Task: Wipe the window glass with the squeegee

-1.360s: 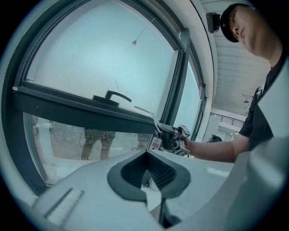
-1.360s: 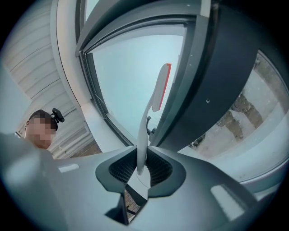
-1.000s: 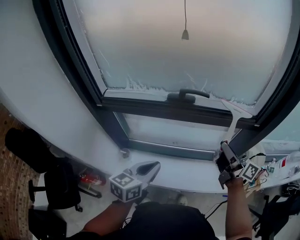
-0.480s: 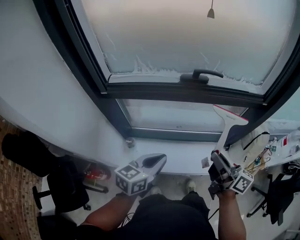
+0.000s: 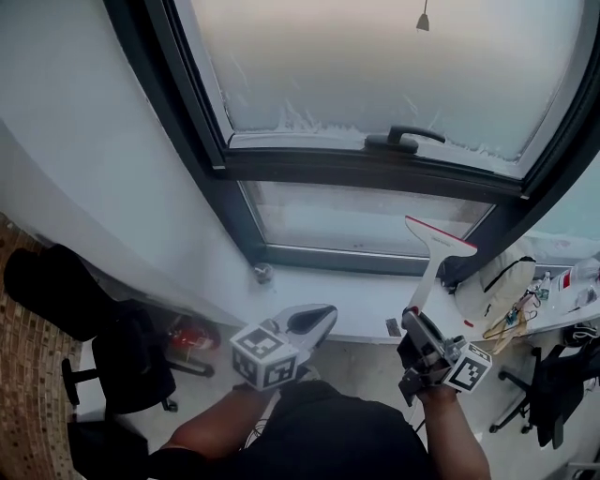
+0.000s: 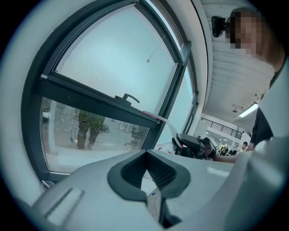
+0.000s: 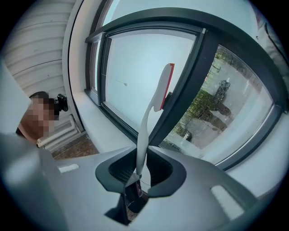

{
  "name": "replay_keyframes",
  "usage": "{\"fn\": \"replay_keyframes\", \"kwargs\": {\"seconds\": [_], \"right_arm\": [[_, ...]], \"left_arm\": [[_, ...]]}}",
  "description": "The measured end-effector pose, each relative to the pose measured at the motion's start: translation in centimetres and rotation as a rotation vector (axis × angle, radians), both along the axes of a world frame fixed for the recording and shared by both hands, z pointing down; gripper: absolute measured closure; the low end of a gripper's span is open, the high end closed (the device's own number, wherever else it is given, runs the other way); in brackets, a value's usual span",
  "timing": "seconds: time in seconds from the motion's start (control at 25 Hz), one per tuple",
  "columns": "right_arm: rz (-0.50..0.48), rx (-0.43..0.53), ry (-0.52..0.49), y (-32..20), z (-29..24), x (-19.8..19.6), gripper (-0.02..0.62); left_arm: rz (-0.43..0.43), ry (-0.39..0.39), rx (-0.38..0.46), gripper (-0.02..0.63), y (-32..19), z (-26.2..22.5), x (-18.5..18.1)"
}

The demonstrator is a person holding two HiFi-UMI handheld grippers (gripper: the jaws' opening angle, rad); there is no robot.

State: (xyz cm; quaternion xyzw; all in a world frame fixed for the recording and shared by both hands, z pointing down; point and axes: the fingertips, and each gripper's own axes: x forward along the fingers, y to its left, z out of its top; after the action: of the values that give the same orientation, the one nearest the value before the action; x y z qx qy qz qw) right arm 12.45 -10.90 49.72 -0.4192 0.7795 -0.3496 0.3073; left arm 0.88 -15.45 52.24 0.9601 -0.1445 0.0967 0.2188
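- Right gripper (image 7: 141, 169): jaws clamped on the squeegee's (image 7: 151, 108) thin white handle, which rises toward 12 o'clock.
- The red-edged blade sits at the lower right corner of the lower window glass (image 5: 347, 220), over the dark frame (image 5: 375, 173). Contact with the pane cannot be told.
- Left gripper (image 6: 146, 173): jaws drawn together, empty, at 9 o'clock of the right gripper, over the white sill (image 5: 356, 305).
- Window handle (image 5: 403, 139) at 12 o'clock, on the frosted upper pane.

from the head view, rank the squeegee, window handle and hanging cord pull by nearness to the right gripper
1. squeegee, held in the right gripper
2. window handle, on the frame above
3. cord pull, at the top edge
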Motion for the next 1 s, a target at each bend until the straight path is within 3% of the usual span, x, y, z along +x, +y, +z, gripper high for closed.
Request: {"fn": "replay_keyframes", "kwargs": {"seconds": [0.56, 1.0], "right_arm": [[-0.089, 0.018, 0.016, 13.7, -0.9, 3.0, 0.508], [-0.151, 0.039, -0.016, 20.3, -0.1, 3.5, 0.508]], "left_arm": [[-0.059, -0.012, 0.037, 0.606, 12.9, -1.1, 4.6], [-0.126, -0.062, 0.046, 0.606, 21.0, -0.8, 3.6]]}}
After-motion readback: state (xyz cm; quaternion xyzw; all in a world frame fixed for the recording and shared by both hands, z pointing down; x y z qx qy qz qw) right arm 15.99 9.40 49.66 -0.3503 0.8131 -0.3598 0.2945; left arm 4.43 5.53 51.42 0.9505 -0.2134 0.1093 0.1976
